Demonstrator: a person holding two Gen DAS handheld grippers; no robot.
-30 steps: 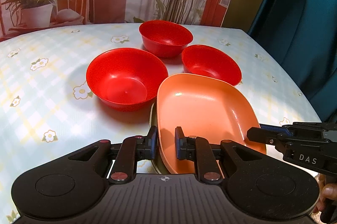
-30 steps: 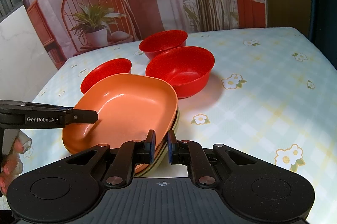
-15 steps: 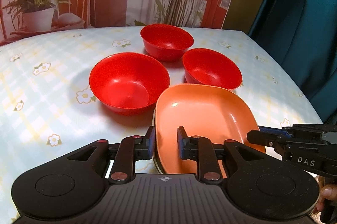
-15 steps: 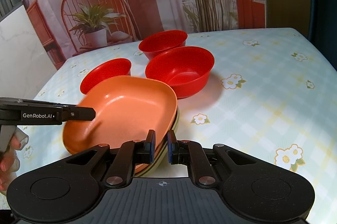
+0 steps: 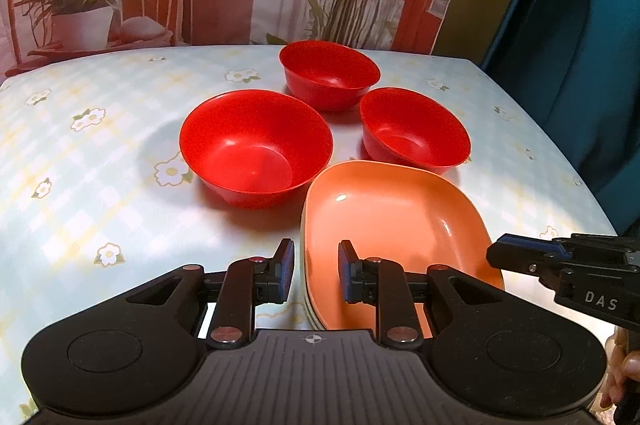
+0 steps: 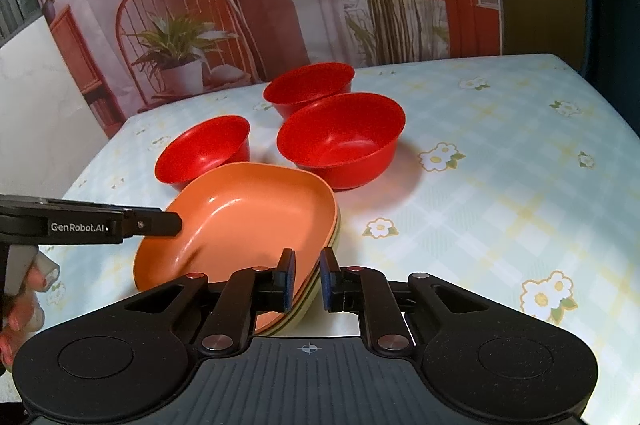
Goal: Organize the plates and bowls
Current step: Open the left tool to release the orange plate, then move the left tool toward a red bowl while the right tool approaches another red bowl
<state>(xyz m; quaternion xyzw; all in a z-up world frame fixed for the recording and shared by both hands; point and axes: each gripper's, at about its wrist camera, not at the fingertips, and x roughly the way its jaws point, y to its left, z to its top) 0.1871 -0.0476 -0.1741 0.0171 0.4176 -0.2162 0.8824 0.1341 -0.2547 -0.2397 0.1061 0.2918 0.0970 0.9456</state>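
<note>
Left wrist: my left gripper [image 5: 314, 275] hangs released, its jaws straddling the near rim of the orange plate [image 5: 392, 221] atop its stack; three red bowls [image 5: 256, 149] wait just beyond.

Right wrist: my right gripper [image 6: 307, 281] brackets the plate's opposite rim, narrowly parted, apparently gripping nothing.
</note>
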